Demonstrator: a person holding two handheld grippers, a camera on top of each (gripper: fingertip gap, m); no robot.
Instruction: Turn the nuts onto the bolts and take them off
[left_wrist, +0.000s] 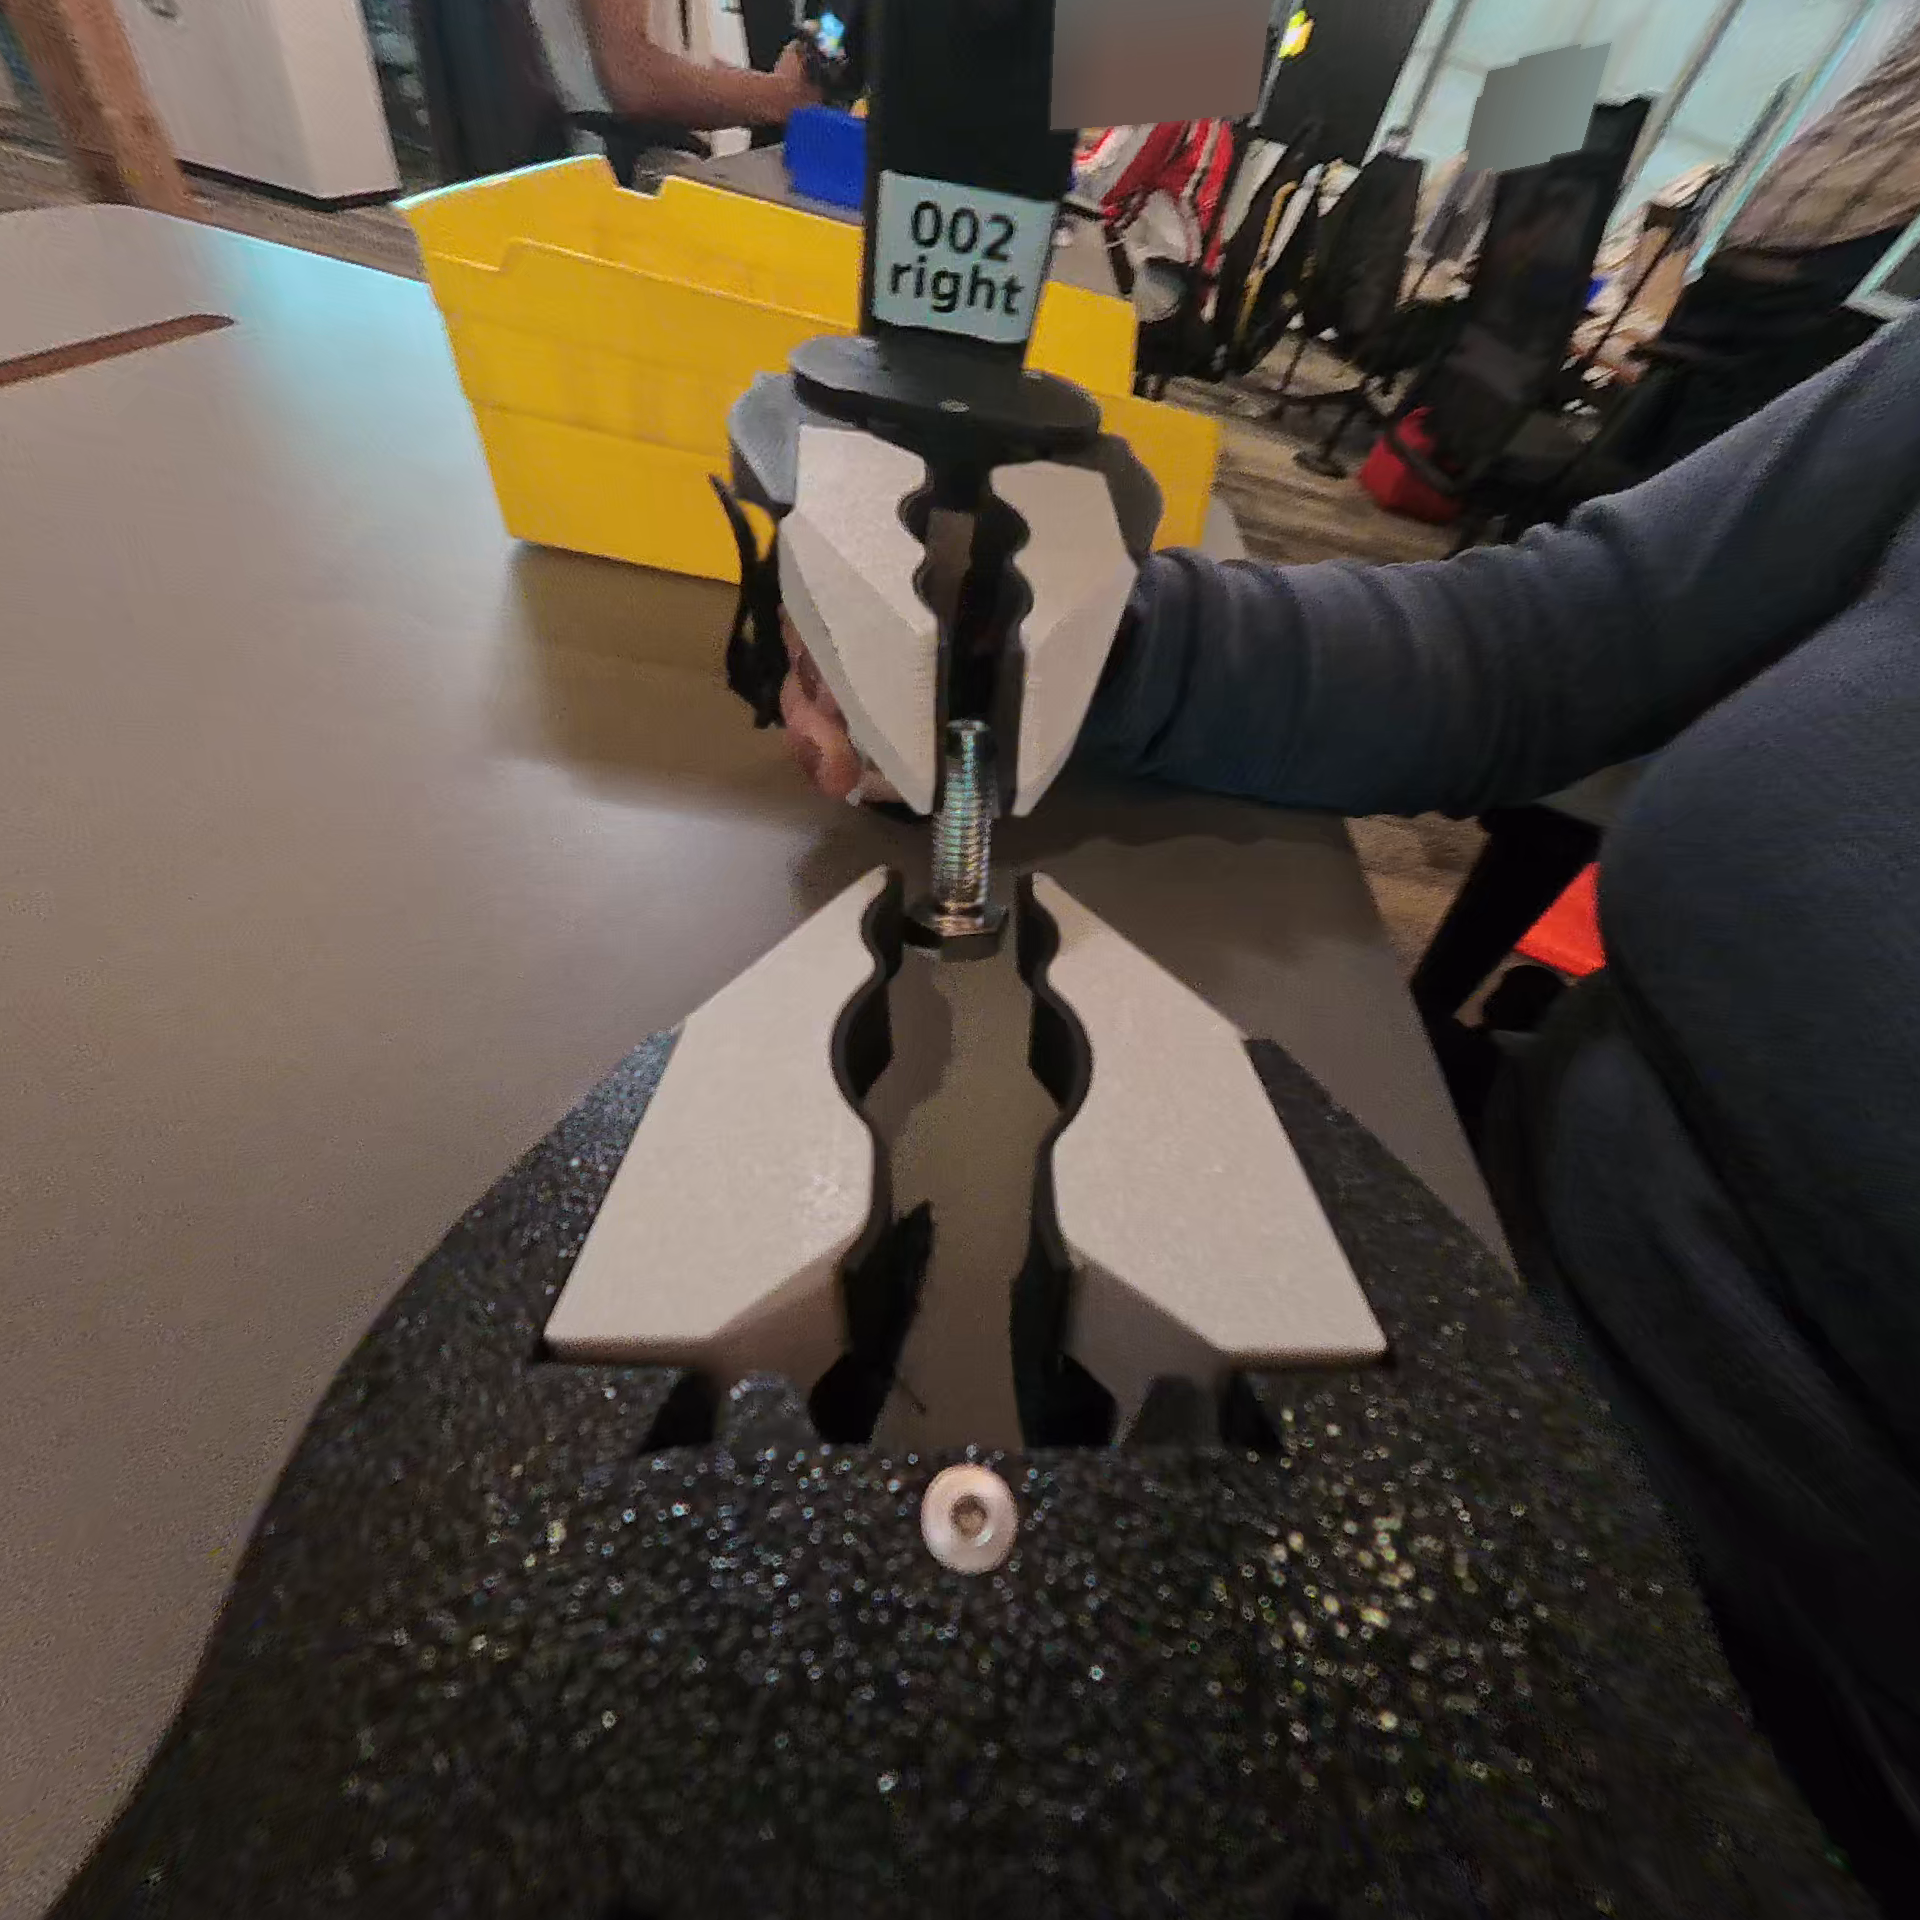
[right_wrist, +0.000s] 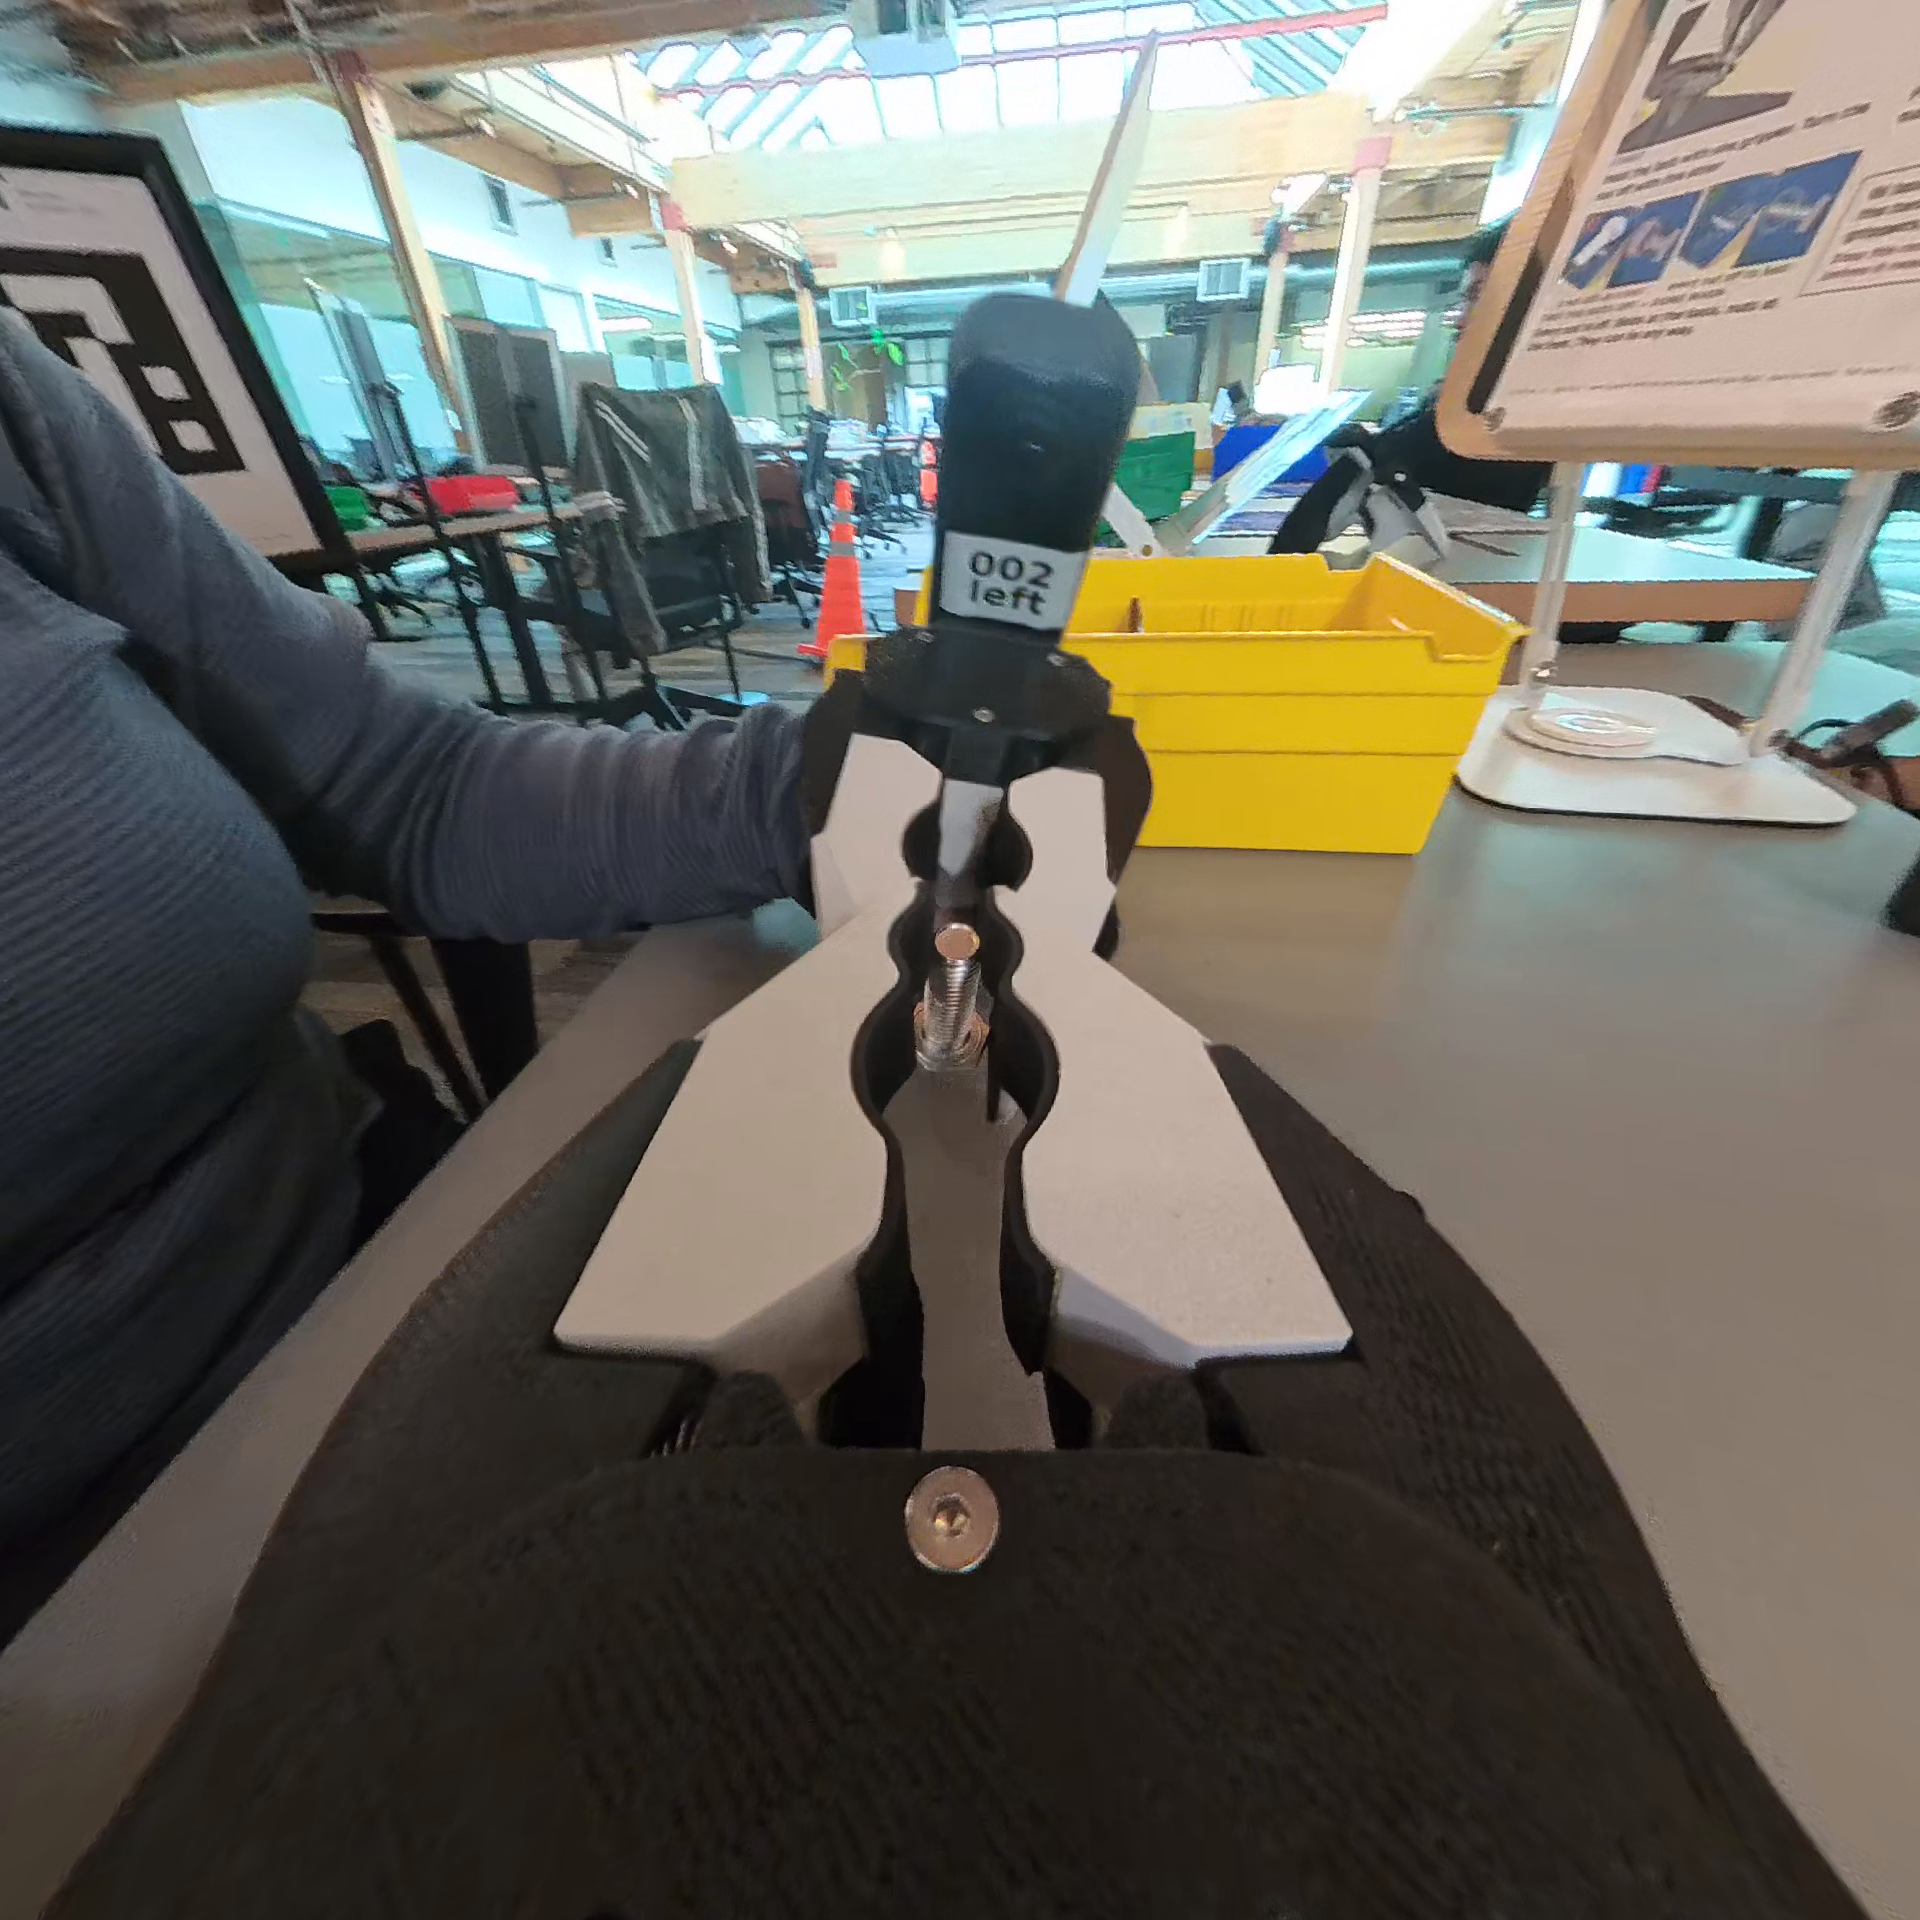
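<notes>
A silver bolt stands roughly upright above the grey table, threaded end up, with a hex nut at its lower end. My left gripper faces it, and its white fingertips close on the nut from both sides. My right gripper comes from the opposite side, nearly shut, pinching the upper threads. In the right wrist view the bolt and nut sit between the right gripper's tips. The left gripper's black body is behind them.
A yellow bin stands on the table behind the grippers and also shows in the right wrist view. A white stand holds an instruction board at the far right. A person's blue sleeve reaches in along the table edge. My hands' fingertips stand some 4 centimetres from each other.
</notes>
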